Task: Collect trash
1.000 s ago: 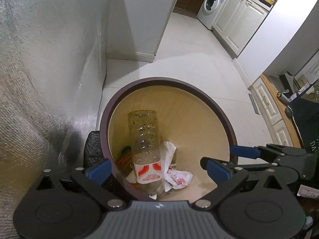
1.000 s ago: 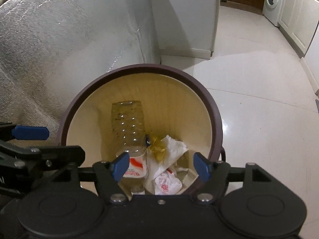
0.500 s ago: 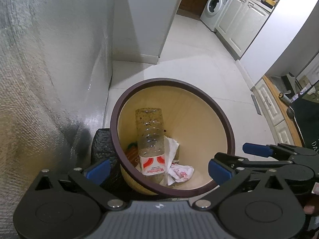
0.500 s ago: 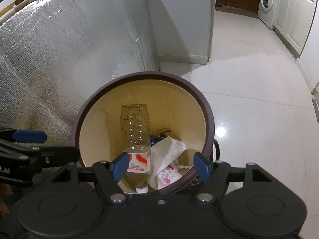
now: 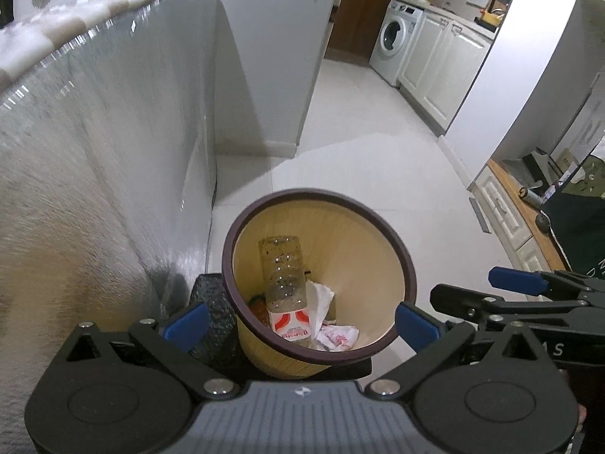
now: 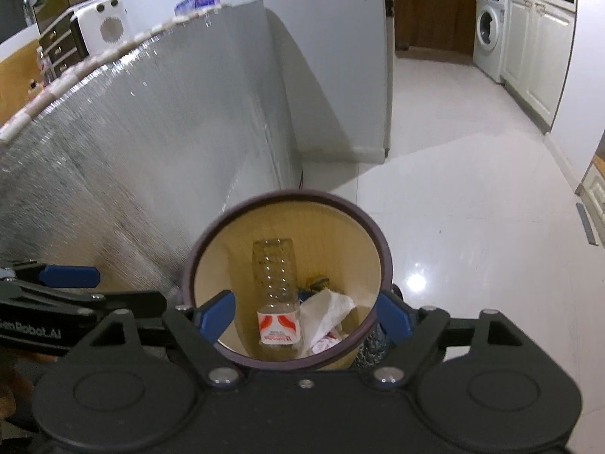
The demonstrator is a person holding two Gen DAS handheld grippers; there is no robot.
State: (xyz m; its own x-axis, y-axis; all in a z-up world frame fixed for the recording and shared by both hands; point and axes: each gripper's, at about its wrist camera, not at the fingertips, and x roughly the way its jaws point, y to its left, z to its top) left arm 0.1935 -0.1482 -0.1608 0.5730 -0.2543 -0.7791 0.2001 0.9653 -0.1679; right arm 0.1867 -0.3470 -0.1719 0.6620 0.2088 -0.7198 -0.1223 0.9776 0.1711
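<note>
Two views reach me. From the left wrist I see my left gripper [image 5: 300, 321] with its blue-padded fingers [image 5: 185, 323] spread wide and nothing between them; it hangs over the round wood-grain waste bin with a dark brown rim [image 5: 382, 227], which stands on the white tiled floor [image 5: 378, 159] just beside a silver foil-covered panel [image 5: 94, 170]. Inside the bin a clear plastic bottle with a red-and-white label [image 5: 283, 283] stands neck down, with crumpled white paper [image 5: 321, 299] and a red-printed white wrapper [image 5: 336, 336] beside it at the bottom. My right gripper [image 5: 465, 308] shows at the right edge.

From the right wrist, my right gripper [image 6: 302, 316] has its jaws opening, the pads either side of the bin's rim [image 6: 287, 195] in the picture and gripping nothing. The bottle [image 6: 274, 283], paper [image 6: 329, 310] and wrapper [image 6: 323, 344] lie in the bin. A white washing machine [image 6: 487, 34] stands far back.
</note>
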